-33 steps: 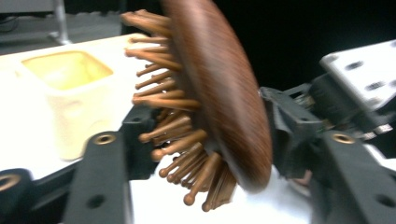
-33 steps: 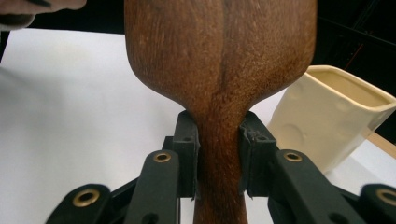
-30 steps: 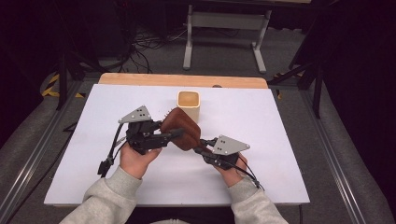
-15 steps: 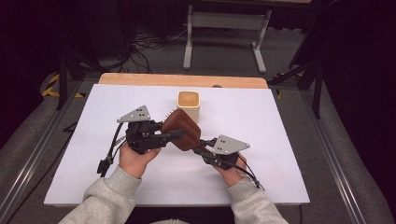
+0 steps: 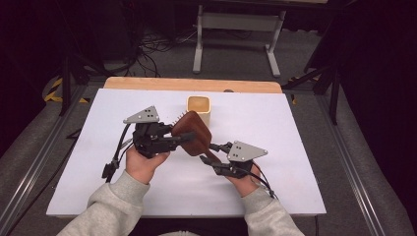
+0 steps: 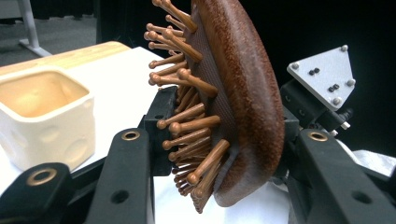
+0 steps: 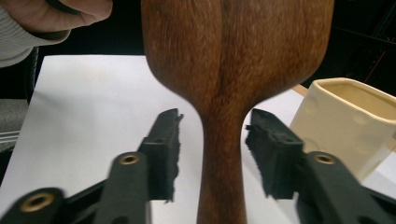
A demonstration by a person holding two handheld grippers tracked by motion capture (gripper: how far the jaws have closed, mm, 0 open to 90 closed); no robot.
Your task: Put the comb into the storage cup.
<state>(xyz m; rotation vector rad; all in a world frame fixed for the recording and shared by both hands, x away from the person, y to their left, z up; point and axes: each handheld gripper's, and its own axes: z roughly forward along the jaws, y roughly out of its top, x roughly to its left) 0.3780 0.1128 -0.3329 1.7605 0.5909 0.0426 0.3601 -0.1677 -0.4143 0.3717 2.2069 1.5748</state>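
Your left tool (image 5: 169, 140) is clamped on the head of the wooden hairbrush (image 5: 194, 133), one jaw among the bristles (image 6: 187, 116) and the other on the smooth back, so the brush hangs above the tabletop (image 5: 295, 128) just in front of the cream cup (image 5: 199, 109). The brush's long axis slants from the head, up near the cup, down and away from it along the handle (image 7: 222, 158) to your right tool (image 5: 216, 156). That handle lies straight between the right tool's jaws, but there is a clear gap on both sides: they have just been opening and no longer pinch it. A second ago they sat tighter on the handle; the brush and both hands have barely shifted. The left hand now carries the brush alone, so the move to the cup is likely its job.
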